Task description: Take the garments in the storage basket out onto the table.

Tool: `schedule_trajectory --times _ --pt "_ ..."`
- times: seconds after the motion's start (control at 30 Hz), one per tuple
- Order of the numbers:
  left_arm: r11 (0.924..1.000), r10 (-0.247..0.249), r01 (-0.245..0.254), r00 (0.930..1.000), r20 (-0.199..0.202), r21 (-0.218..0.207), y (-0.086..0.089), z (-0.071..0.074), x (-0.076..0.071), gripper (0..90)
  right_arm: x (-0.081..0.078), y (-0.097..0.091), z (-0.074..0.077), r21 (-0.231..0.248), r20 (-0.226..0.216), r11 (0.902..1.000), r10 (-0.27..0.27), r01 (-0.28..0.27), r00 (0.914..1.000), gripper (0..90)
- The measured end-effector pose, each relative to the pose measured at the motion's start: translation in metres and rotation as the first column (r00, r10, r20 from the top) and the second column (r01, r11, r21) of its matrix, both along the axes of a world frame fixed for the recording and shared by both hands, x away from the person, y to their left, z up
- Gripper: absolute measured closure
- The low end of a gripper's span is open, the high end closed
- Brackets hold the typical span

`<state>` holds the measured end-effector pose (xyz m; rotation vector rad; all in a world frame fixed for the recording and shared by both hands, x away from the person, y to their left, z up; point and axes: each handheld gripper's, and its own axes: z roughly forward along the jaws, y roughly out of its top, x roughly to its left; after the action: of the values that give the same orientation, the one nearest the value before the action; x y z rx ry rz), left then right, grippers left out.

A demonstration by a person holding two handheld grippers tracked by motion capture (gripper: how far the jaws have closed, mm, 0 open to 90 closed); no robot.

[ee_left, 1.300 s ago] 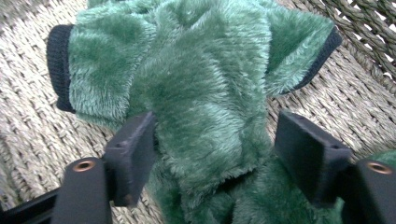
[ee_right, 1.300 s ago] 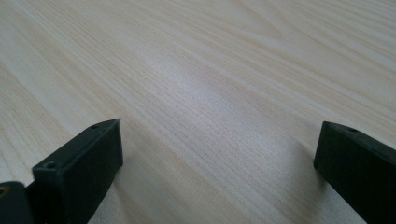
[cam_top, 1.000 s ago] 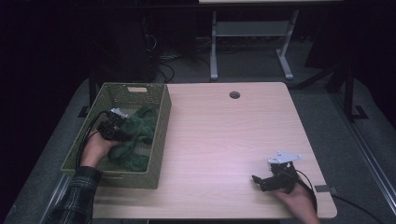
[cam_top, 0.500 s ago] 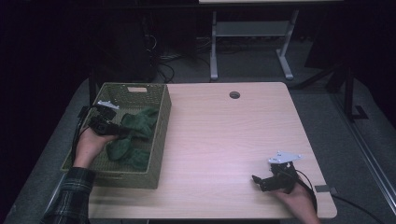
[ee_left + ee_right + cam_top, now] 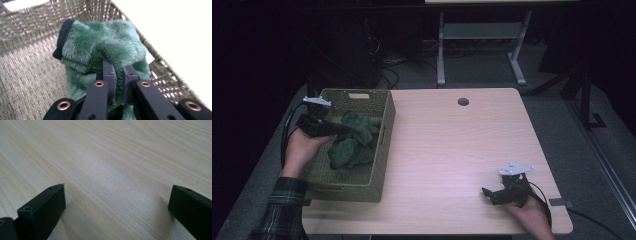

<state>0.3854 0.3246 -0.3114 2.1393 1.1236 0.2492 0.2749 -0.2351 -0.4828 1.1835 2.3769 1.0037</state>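
A fuzzy green garment (image 5: 353, 141) with a dark cuff hangs partly lifted inside the woven basket (image 5: 379, 165) at the table's left. My left gripper (image 5: 343, 129) is shut on a fold of it; in the left gripper view the two jaws pinch the green garment (image 5: 105, 53) a narrow gap apart, with the basket's wall (image 5: 30, 27) behind. My right gripper (image 5: 488, 193) rests low on the wooden table (image 5: 452, 145) near its front right corner. Its jaws stand wide open over bare wood (image 5: 117, 182) in the right gripper view, with nothing between them.
The table has a round cable hole (image 5: 463, 101) near its far edge. A metal desk frame (image 5: 482, 40) stands on the floor beyond. Cables (image 5: 287, 135) trail from the left gripper over the basket's left side.
My left gripper has risen and drawn back toward the basket's left wall, pulling the green garment up with it. The right gripper has kept still.
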Motion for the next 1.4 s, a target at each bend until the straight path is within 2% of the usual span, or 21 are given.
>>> schedule_trajectory --times 0.33,0.37,0.53,0.6,0.63,0.67,0.77,0.8,0.9,1.07,1.1,1.27,1.4 --pt "0.999 -0.002 0.005 0.9981 0.062 -0.045 -0.004 0.035 -0.007 84.2 0.0 0.0 0.0 0.0 0.001 1.0 0.0 0.0 1.0 0.9" --pt "0.999 -0.002 0.005 0.9981 0.062 -0.045 -0.004 0.035 -0.007 84.2 0.0 0.0 0.0 0.0 0.001 1.0 0.0 0.0 1.0 0.9" --pt "0.9975 -0.01 0.018 0.9944 0.105 -0.069 -0.008 0.058 -0.01 84.2 0.0 0.0 0.0 0.0 0.001 1.0 0.0 0.0 1.0 0.9" --pt "0.9969 -0.01 0.018 0.9936 0.112 -0.077 -0.01 0.062 -0.011 84.2 0.0 0.0 0.0 0.0 0.001 1.0 -0.001 0.001 1.0 0.9" --pt "0.9964 -0.017 0.027 0.9919 0.126 -0.08 -0.012 0.07 -0.012 84.2 0.0 0.0 0.0 0.0 0.0 1.0 -0.001 0.001 1.0 0.9" --pt "0.9964 -0.017 0.027 0.9919 0.126 -0.08 -0.012 0.07 -0.012 84.3 0.0 0.0 0.0 0.0 0.0 1.0 -0.001 0.001 1.0 0.9" --pt "0.9947 -0.031 0.045 0.9884 0.149 -0.092 -0.017 0.085 -0.014 84.3 0.0 0.0 0.0 -0.001 0.001 1.0 -0.001 0.001 1.0 0.9" --pt "0.9947 -0.031 0.045 0.9884 0.149 -0.092 -0.017 0.085 -0.014 84.3 0.0 0.0 0.0 -0.001 0.001 1.0 -0.001 0.001 1.0 0.9" --pt "0.9925 -0.043 0.062 0.9839 0.173 -0.106 -0.022 0.098 -0.017 84.3 0.0 0.0 0.0 0.001 -0.003 1.0 -0.003 0.003 1.0 0.9" --pt "0.9882 -0.054 0.081 0.9792 0.196 -0.13 -0.028 0.11 -0.02 84.3 0.0 0.0 0.0 0.001 -0.003 1.0 -0.003 0.003 1.0 0.9" --pt "0.9849 -0.065 0.096 0.9768 0.204 -0.144 -0.031 0.115 -0.02 84.3 0.0 0.0 0.0 0.001 -0.004 1.0 -0.003 0.003 1.0 0.9" --pt "0.9799 -0.091 0.127 0.9711 0.22 -0.154 -0.043 0.121 -0.022 84.4 0.0 0.0 0.0 0.001 -0.003 1.0 -0.003 0.003 1.0 0.9" --pt "0.9712 -0.121 0.163 0.9652 0.232 -0.174 -0.061 0.125 -0.022 84.3 0.0 0.0 0.0 0.001 -0.004 1.0 -0.003 0.003 1.0 0.9"
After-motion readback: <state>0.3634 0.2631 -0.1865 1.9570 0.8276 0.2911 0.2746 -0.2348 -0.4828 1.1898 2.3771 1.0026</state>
